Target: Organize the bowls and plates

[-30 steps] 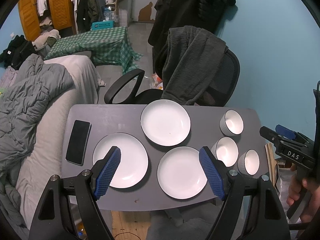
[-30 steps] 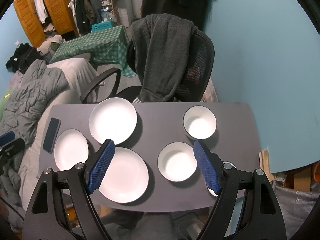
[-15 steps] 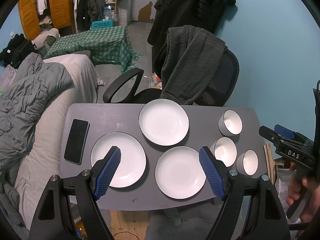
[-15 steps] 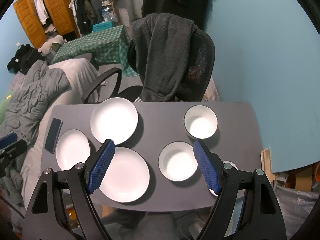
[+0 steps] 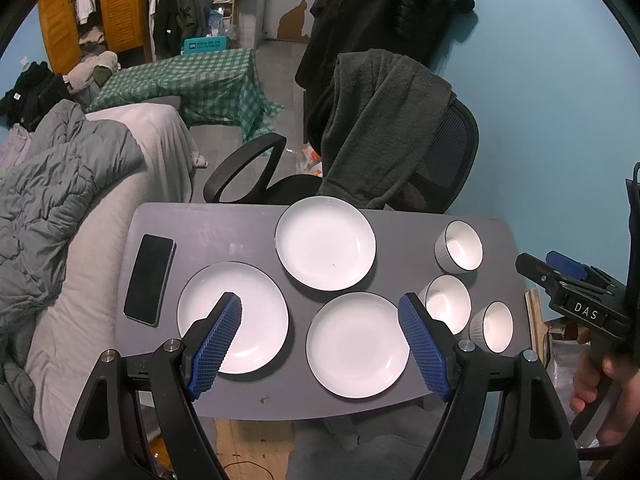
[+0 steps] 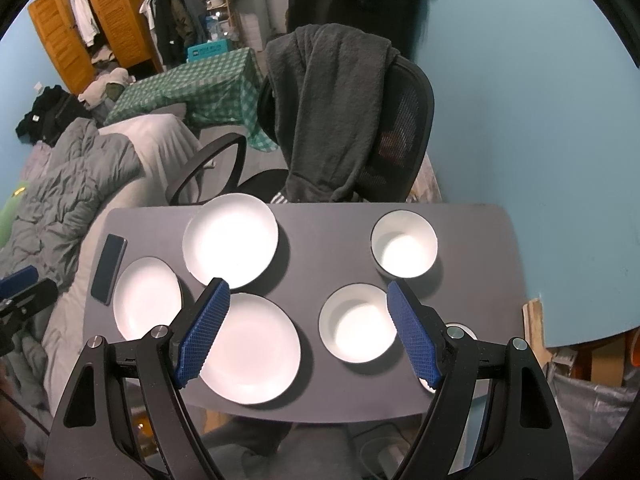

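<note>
Three white plates lie on the grey table (image 5: 240, 224): a far plate (image 5: 325, 242), a left plate (image 5: 256, 308) and a near plate (image 5: 356, 344). Three white bowls stand to their right: a far bowl (image 5: 460, 246), a middle bowl (image 5: 448, 302) and a near bowl (image 5: 493, 326). My left gripper (image 5: 320, 340) is open and empty, high above the near edge. My right gripper (image 6: 306, 330) is open and empty, above the gap between the near plate (image 6: 252, 350) and the middle bowl (image 6: 354, 322). The near bowl (image 6: 460, 328) is mostly hidden behind its right finger.
A black phone (image 5: 149, 278) lies at the table's left end. An office chair (image 5: 400, 148) draped with a dark garment stands behind the table. A bed with a grey duvet (image 5: 52, 184) is to the left. A blue wall (image 5: 560, 120) is on the right.
Both grippers have drifted slightly; the table sits a little further left in the left wrist view and slightly right in the right wrist view. Plates and bowls have not moved.
</note>
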`<state>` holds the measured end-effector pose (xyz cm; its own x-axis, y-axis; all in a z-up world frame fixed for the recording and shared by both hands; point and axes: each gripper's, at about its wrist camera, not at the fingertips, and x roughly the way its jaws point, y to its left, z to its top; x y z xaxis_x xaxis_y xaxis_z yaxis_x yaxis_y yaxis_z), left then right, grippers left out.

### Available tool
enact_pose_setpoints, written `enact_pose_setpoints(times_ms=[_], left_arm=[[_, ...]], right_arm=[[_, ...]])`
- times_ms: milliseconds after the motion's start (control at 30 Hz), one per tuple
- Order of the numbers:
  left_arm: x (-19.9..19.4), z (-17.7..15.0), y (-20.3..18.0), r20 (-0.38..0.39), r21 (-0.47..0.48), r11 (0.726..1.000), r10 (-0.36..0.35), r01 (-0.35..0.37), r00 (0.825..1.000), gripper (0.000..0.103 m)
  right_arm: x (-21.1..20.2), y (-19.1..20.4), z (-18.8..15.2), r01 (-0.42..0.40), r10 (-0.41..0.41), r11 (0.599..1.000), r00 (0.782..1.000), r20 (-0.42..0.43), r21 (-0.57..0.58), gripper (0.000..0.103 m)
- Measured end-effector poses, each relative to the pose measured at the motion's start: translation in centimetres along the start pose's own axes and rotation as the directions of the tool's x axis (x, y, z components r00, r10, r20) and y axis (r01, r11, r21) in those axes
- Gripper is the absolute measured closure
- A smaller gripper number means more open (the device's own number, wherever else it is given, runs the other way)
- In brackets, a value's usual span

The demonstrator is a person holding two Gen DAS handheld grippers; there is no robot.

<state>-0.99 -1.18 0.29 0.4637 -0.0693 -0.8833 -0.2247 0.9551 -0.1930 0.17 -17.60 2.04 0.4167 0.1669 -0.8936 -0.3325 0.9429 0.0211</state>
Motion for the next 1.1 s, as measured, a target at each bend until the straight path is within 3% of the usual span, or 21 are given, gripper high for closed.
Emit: enact_pose_setpoints(times_ms=[1100], left_arm=[[0.5,0.6,1.6,-0.002,-0.005,1.000,-0.013,0.013,1.000,0.021]], right_arm=[[0.8,0.0,1.1,-0.007,0.007,1.000,1.000,-0.014,-0.004,0.024]])
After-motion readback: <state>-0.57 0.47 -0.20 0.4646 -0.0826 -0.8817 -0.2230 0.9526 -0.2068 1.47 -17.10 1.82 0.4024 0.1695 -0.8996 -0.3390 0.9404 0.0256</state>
